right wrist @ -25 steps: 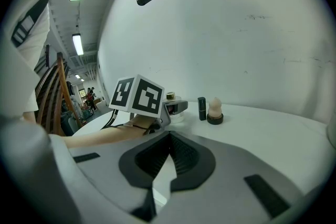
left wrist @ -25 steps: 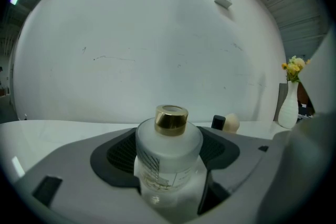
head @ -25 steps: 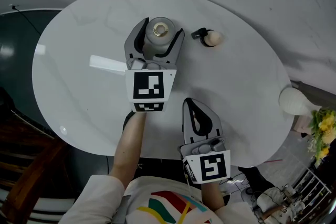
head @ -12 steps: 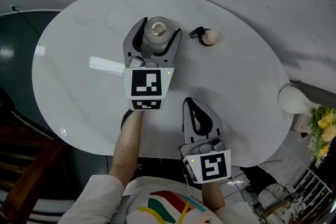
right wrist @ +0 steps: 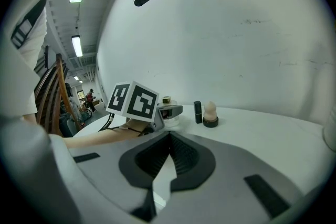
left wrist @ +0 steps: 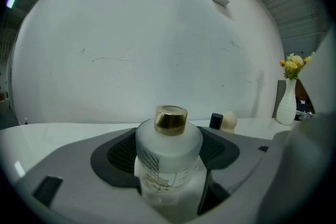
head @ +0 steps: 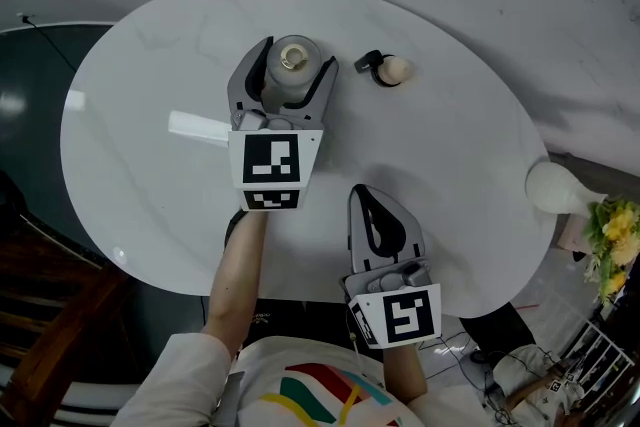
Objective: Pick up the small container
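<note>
The small container (head: 292,57) is a frosted white bottle with a gold cap, near the far middle of the round white table (head: 450,175). My left gripper (head: 295,67) is shut on it, one jaw on each side of its body. In the left gripper view the bottle (left wrist: 168,149) stands upright between the dark pads (left wrist: 122,152), which press its sides. My right gripper (head: 364,197) is at the table's near edge, shut with nothing in it. From the right gripper view (right wrist: 167,152) the bottle's gold cap (right wrist: 166,99) shows beyond the left gripper's marker cube (right wrist: 134,100).
A beige egg-shaped piece on a black base (head: 397,70) and a small black tube (head: 367,63) stand right of the bottle. A flat white strip (head: 200,125) lies to its left. A white vase (head: 558,191) with yellow flowers (head: 615,245) stands off the table's right edge.
My left gripper has shifted slightly left, and the bottle has moved with it. The right gripper has stayed put.
</note>
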A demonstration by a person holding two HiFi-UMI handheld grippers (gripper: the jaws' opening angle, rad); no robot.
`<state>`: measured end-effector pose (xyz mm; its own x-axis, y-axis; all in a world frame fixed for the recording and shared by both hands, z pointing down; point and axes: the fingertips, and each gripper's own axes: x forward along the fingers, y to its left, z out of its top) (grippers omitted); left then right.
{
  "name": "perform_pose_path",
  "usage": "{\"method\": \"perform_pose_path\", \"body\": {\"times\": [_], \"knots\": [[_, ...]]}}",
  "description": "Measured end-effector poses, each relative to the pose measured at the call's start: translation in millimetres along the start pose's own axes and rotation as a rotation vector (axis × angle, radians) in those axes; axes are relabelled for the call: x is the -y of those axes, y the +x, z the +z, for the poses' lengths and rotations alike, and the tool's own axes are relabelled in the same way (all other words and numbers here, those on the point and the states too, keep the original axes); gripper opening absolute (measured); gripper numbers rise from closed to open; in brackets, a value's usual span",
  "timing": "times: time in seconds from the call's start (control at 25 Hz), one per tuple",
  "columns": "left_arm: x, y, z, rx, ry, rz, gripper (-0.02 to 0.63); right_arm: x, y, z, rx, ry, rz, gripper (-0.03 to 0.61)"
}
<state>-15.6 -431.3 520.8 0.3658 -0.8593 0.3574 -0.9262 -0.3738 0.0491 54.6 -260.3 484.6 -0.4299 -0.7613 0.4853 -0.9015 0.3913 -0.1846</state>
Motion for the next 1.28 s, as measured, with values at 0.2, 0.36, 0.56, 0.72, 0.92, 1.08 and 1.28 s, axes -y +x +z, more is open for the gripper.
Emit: {"method": "perform_pose_path", "body": {"times": [0.2, 0.36, 0.56, 0.72, 0.92, 1.08, 1.28], "knots": [[0.7, -8.5, 12.9, 0.022, -0.016, -0.010, 0.354, 4.3, -3.7, 9.6, 0.022, 0.033, -0.001, 0.011], [2.2, -17.2, 29.5, 0.043, -0.012, -0.004, 0.354, 3.1, -8.8, 22.9, 0.046, 0.023, -0.003, 0.011], [3.6, -30.8, 56.2, 0.073, -0.009, 0.008, 0.354, -5.9, -19.7, 48.3, 0.094, -0.008, 0.009, 0.011], [5.6, -45.0, 89.3, 0.127, 0.003, 0.019, 0.354, -11.3, -27.8, 71.7, 0.140, -0.040, 0.021, 0.011], [12.8, -77.5, 132.2, 0.190, 0.000, 0.029, 0.354, -16.6, -53.0, 100.8, 0.186, -0.062, 0.012, 0.011], [15.6, -101.2, 165.8, 0.243, 0.009, 0.039, 0.354, -18.0, -68.6, 125.5, 0.248, -0.075, -0.009, 0.011], [21.3, -140.2, 197.4, 0.277, 0.037, 0.047, 0.354, -28.0, -94.8, 151.7, 0.309, -0.092, -0.025, 0.011]]}}
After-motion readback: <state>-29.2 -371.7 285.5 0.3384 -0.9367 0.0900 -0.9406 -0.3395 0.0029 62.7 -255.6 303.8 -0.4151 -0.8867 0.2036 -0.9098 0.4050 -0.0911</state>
